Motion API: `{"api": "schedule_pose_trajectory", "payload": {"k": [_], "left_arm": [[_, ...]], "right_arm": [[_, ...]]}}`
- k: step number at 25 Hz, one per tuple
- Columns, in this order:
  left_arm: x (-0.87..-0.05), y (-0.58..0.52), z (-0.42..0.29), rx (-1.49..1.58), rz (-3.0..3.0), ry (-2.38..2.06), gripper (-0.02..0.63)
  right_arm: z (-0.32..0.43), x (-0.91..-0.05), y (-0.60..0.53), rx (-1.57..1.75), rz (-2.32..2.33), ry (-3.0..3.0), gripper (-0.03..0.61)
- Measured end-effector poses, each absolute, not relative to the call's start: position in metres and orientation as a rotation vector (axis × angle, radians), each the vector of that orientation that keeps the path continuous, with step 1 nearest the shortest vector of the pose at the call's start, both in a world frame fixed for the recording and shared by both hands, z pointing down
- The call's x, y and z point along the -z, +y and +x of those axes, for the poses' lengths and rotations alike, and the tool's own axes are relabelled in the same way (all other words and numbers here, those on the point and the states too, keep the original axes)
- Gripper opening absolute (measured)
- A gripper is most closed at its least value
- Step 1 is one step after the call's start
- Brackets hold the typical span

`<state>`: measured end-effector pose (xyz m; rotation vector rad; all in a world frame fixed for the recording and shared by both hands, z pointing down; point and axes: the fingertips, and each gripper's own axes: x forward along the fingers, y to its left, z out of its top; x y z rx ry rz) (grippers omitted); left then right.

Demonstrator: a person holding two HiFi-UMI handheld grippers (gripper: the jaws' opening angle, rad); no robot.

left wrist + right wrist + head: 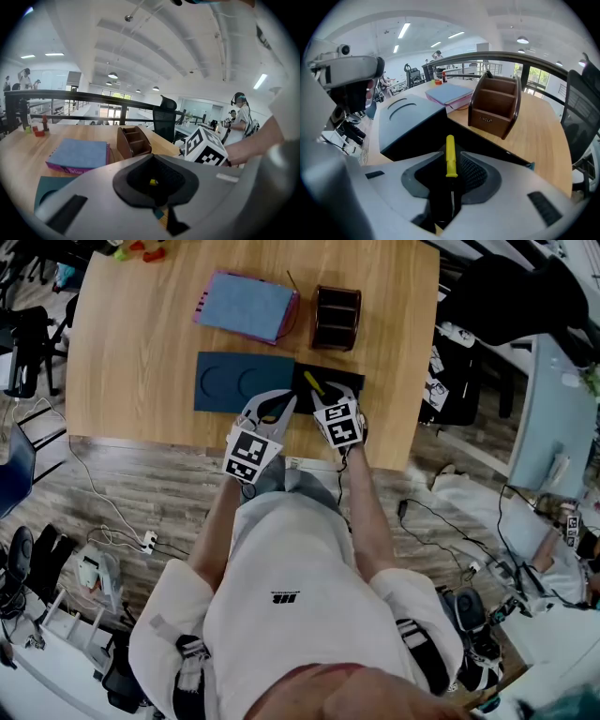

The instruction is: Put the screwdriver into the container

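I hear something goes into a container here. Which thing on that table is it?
Start at the wooden table and look along its far side, just right of the blue notebook. The container is the dark brown box divided into open slots. It alone stands upright, while the notebook and the blue mat nearby lie flat.

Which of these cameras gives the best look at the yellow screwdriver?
The right gripper view: the screwdriver lies between its jaws, handle and shaft clear. Head view shows a yellow sliver; left gripper view, a speck.
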<state>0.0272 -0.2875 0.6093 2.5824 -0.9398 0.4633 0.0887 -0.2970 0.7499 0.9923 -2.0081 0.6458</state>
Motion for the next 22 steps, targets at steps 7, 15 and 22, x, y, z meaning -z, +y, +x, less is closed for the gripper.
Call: {"api": "schedule_pose_trajectory", "payload": {"k": [7, 15, 22], "left_arm": [[-0.593, -0.286, 0.025, -0.449, 2.624, -0.939, 0.005], [-0.576, -0.284, 0.026, -0.435, 2.67, -0.942, 0.006], [-0.559, -0.28, 0.024, -0.41, 2.695, -0.957, 0.005]], "right_arm": [[0.099, -0.707, -0.293, -0.562, 1.117, -2.083, 0.098], [0.107, -0.641, -0.286, -0.469, 1.251, -2.196, 0.073], [0.111, -0.594, -0.272, -0.382, 1.33, -2.272, 0.04]]}}
